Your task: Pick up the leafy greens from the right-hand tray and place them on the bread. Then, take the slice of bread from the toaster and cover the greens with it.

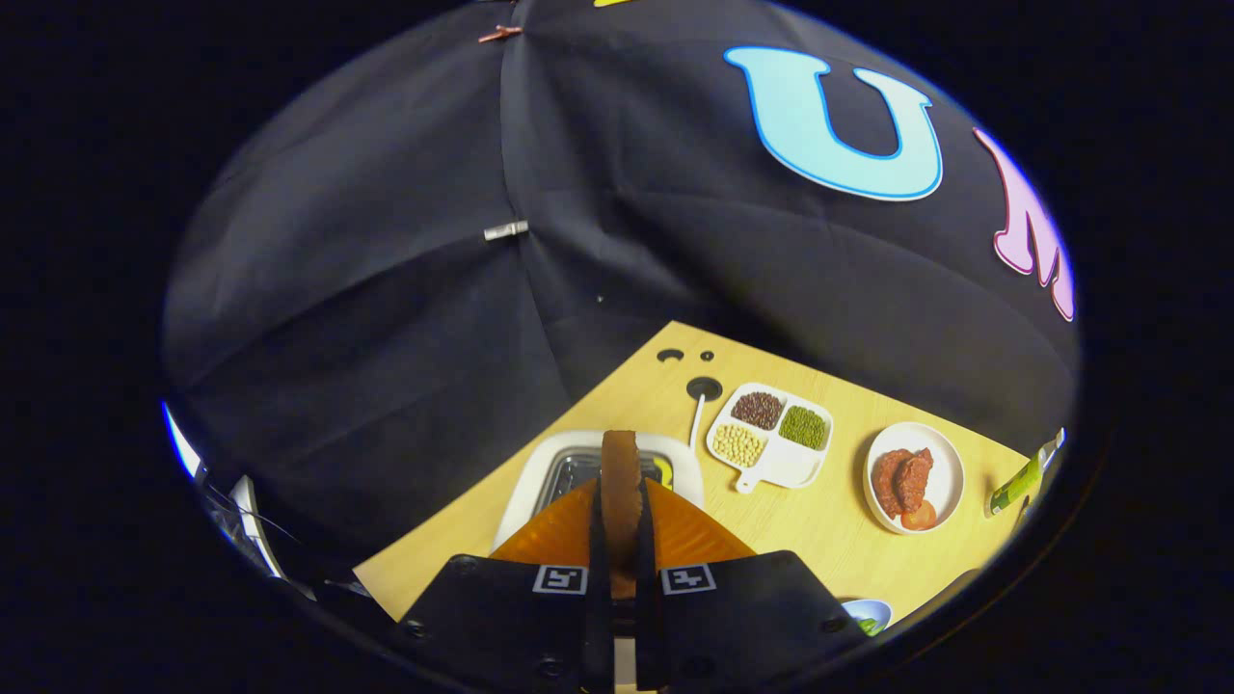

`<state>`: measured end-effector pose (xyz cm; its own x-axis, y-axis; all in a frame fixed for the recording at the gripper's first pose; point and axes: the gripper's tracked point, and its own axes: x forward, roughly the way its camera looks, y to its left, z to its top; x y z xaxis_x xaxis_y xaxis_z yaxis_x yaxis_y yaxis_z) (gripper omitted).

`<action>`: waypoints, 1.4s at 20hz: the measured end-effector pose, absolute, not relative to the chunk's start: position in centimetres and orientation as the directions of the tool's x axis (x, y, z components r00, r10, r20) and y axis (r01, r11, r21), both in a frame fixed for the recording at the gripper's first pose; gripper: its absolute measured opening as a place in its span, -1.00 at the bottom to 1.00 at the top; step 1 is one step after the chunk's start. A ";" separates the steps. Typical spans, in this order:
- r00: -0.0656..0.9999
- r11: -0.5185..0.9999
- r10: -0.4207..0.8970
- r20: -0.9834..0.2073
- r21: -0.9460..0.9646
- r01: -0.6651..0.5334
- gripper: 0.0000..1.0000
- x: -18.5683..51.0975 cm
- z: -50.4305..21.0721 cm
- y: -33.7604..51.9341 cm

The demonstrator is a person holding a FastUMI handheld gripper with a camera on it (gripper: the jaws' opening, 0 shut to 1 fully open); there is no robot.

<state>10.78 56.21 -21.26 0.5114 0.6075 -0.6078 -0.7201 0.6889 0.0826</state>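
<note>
My gripper is shut on a slice of bread, which stands on edge between both fingers with its brown crust facing me. The slice is lifted above the white toaster, whose slot opening lies just beyond and below the fingers. A plate with a bit of green on it peeks out to the right of the gripper body, mostly hidden.
On the wooden table, beyond the fingers to the right, stand a white divided dish of beans, a round white plate with red meat and tomato, and a green bottle. A white cable runs into a table hole.
</note>
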 end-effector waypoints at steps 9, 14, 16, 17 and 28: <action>0.546 0.695 0.673 -0.498 0.174 -0.698 -0.74 11.8 -11.9 51.1; 0.578 0.728 0.658 -0.483 0.211 -0.652 -0.74 13.2 -11.6 44.1; 0.591 0.749 0.638 -0.494 0.217 -0.626 -0.74 13.6 -12.9 40.7; 0.591 0.758 0.629 -0.504 0.232 -0.609 -0.74 13.4 -13.8 39.0; 0.503 0.822 0.564 -0.655 0.387 -0.417 -0.74 10.1 -28.4 27.8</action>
<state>10.06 27.83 -28.36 0.5028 0.5637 -0.6553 -0.4173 0.8222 0.3871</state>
